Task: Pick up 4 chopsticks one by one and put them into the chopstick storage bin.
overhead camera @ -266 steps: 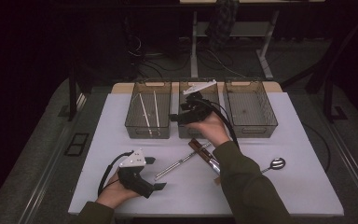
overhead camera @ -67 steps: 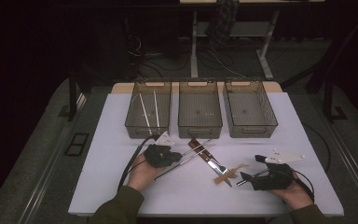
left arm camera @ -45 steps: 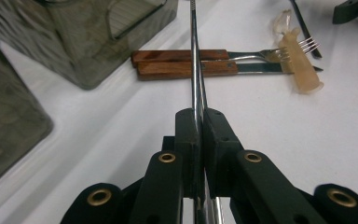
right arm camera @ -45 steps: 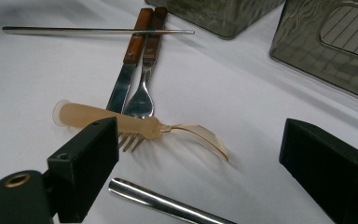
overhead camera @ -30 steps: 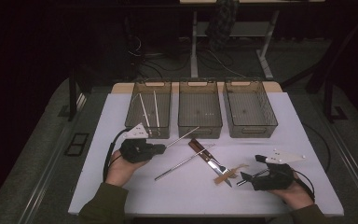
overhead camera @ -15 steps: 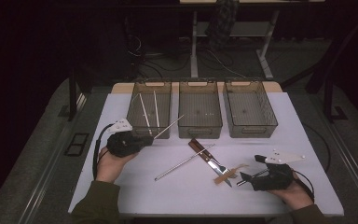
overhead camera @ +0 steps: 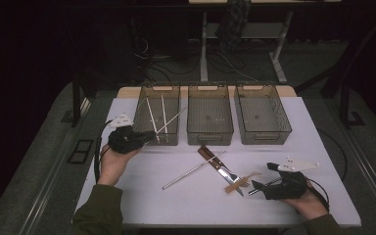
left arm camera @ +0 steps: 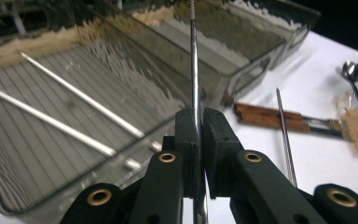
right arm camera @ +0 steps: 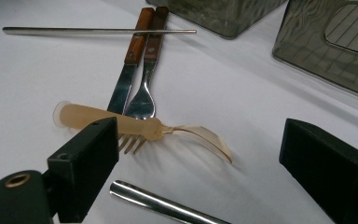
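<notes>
A: Left hand-held gripper [left arm camera: 196,140] pinches the metal chopstick [left arm camera: 194,70] by its end, over the left bin [overhead camera: 142,132].

B: Noted. I expect pivoting; it could miss. Right hand-held gripper [right arm camera: 200,163] gapes, empty.

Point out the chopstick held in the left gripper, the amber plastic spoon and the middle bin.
held chopstick [left arm camera: 194,70], left gripper view, mid-shaft above the jaws.
amber plastic spoon [right arm camera: 102,120], right gripper view, on its handle.
middle bin [overhead camera: 210,138], high view, on its near wall.
</notes>
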Demonstrator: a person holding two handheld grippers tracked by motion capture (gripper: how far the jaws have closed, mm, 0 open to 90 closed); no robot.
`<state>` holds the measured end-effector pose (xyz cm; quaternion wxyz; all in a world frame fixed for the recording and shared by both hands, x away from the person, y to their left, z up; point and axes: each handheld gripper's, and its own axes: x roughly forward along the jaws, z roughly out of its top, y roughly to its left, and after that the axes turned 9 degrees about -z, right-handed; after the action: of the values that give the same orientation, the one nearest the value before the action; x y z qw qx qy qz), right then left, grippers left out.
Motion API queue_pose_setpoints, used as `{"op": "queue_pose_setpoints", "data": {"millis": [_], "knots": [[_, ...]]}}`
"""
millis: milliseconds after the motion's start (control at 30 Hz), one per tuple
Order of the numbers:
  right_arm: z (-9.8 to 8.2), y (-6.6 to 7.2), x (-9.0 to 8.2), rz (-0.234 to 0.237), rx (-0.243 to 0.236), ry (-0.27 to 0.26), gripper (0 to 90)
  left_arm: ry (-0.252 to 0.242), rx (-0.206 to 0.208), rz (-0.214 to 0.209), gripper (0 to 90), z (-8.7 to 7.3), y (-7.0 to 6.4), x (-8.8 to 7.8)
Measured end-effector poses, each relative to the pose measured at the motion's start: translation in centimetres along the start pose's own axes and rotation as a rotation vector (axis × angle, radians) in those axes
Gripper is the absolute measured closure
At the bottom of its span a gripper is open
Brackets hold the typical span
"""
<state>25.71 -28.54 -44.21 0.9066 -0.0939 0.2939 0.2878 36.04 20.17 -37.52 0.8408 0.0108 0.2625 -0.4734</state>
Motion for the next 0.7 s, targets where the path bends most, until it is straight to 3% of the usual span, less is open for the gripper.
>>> {"op": "queue_pose_setpoints", "data": {"millis": [567,700], "knots": [[0.0,0.0,0.1,0.002,0.004,0.001,11.3,0.032,-0.012,0.047,84.2,4.6,2.7,2.2],[0.0,0.0,0.1,0.004,0.007,-0.001,11.3,0.047,0.001,0.06,84.2,5.8,3.2,2.7]]}}
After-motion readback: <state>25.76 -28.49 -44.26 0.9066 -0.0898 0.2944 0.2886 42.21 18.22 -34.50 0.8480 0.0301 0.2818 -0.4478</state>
